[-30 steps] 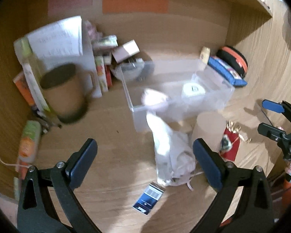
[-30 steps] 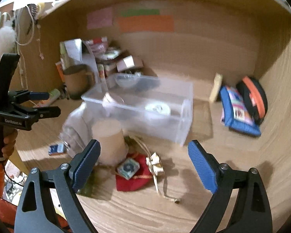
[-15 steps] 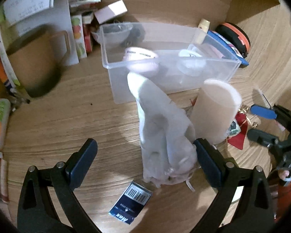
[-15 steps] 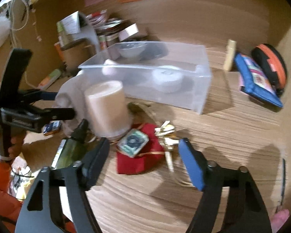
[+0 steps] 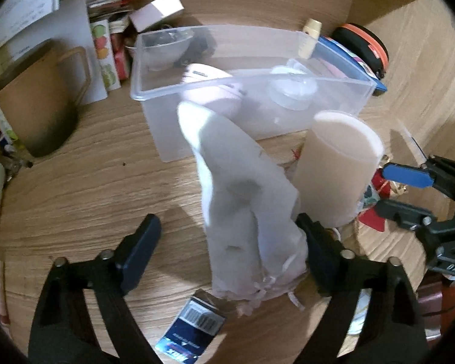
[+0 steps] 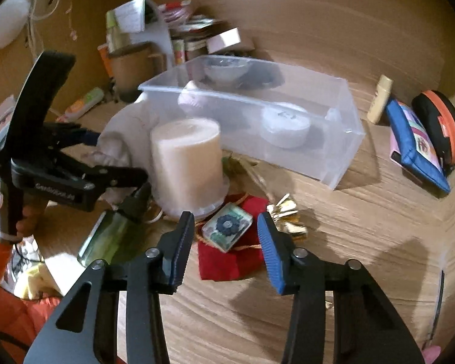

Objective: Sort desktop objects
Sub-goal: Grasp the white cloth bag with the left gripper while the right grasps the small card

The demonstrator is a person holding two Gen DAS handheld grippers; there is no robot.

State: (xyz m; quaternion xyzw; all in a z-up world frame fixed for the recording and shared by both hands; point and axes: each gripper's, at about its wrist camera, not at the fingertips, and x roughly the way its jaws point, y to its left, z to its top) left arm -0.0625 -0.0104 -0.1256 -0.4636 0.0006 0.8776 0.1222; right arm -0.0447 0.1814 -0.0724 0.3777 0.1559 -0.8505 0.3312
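Note:
A white cloth pouch (image 5: 245, 221) stands between the open fingers of my left gripper (image 5: 227, 242), its right side against the right pad. A cream cylinder (image 5: 336, 166) stands just right of it, also in the right wrist view (image 6: 186, 163). My right gripper (image 6: 226, 242) is open and straddles a small patterned square box (image 6: 227, 227) lying on a red pouch (image 6: 230, 261). A clear plastic bin (image 6: 257, 121) behind holds a white round tin (image 6: 285, 124), a pink-white item (image 5: 210, 88) and a bowl (image 5: 163, 48).
A brown mug (image 5: 30, 103), papers and small boxes crowd the back left. A blue case (image 6: 415, 145) and a black-orange case (image 6: 439, 127) lie at the right. A gold bow (image 6: 288, 215), a green bottle (image 6: 106, 236) and a blue card (image 5: 191, 327) lie on the wooden desk (image 6: 364, 227).
Both grippers moved forward and down. The left now brackets the white pouch. The right has narrowed its jaws around the patterned box on the red pouch.

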